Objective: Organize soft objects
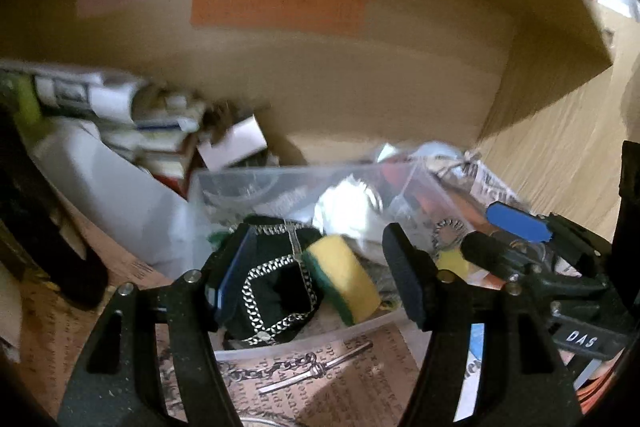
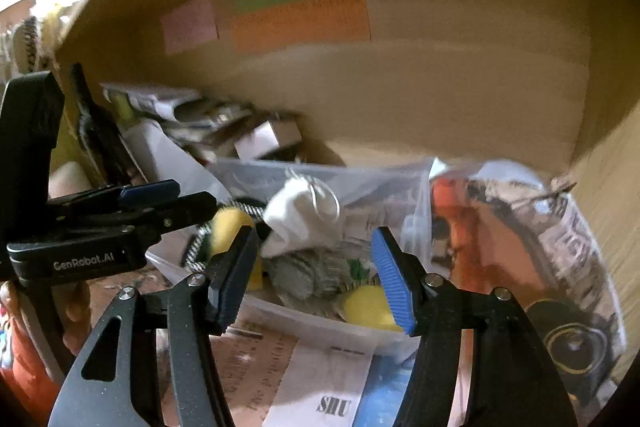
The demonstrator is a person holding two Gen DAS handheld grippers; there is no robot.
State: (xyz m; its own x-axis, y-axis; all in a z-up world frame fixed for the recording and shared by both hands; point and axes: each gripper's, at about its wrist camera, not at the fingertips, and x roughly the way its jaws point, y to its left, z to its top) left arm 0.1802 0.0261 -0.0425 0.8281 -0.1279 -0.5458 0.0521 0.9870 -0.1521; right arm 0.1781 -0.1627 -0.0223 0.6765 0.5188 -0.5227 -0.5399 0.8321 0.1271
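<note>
A clear plastic bin (image 1: 260, 179) holds soft things: a black pouch with silver chain trim (image 1: 276, 287), a yellow and green sponge (image 1: 344, 275), a white cloth (image 1: 348, 215) and a grey cloth (image 2: 304, 275). My left gripper (image 1: 316, 279) is open, its jaws either side of the pouch and sponge. My right gripper (image 2: 316, 275) is open and empty over the bin (image 2: 320, 327), above the grey cloth and a second yellow sponge (image 2: 368, 307). The white cloth (image 2: 300, 219) lies behind it. The right gripper also shows at the right of the left wrist view (image 1: 508, 235).
A big cardboard box wall (image 1: 320, 67) with coloured labels stands behind. Papers and small boxes (image 1: 140, 115) pile at the left. A clear bag of printed paper and orange items (image 2: 500, 235) sits right of the bin. Printed sheets (image 2: 320, 387) cover the surface.
</note>
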